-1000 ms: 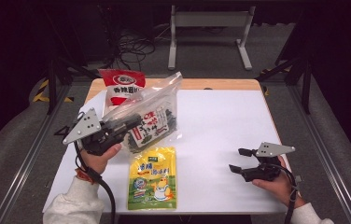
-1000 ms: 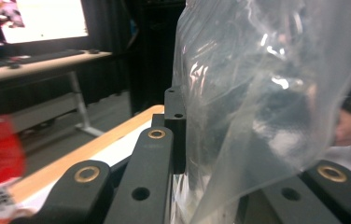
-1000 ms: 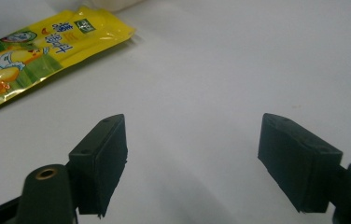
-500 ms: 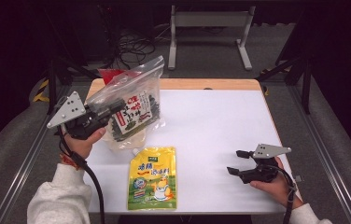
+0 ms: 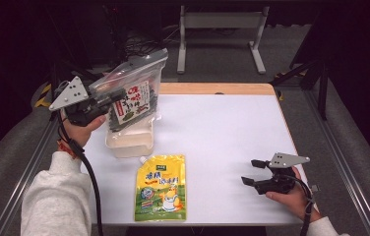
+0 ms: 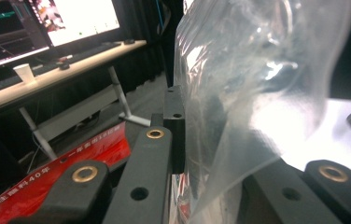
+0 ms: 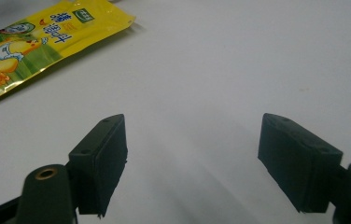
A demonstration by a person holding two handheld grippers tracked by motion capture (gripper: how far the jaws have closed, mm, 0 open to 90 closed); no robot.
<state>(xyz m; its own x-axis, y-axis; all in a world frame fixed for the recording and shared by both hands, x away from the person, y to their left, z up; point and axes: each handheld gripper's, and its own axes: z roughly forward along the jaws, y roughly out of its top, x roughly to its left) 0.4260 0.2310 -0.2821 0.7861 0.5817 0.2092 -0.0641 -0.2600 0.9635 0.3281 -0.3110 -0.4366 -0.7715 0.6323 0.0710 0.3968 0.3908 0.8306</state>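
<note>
In the high view, our left gripper (image 5: 116, 97) is clamped on the clear plastic bag (image 5: 134, 93), held up off the white table (image 5: 222, 128) at its far left corner. A dark seaweed packet (image 5: 135, 101) sits inside the bag. Just below the gripper lies a pale packet (image 5: 130, 140) on the table, and nearer us a yellow sauce pouch (image 5: 162, 187). Our right gripper (image 5: 253, 172) rests low at the table's right side, jaws apart, gripping nothing.

In the left gripper view, the bag (image 6: 257, 84) is pinched between our jaws and rises ahead of them; a red packet (image 6: 57, 177) lies below to the left.

In the right gripper view, our jaws stand wide over bare table, the yellow sauce pouch (image 7: 38, 42) ahead to the left.
</note>
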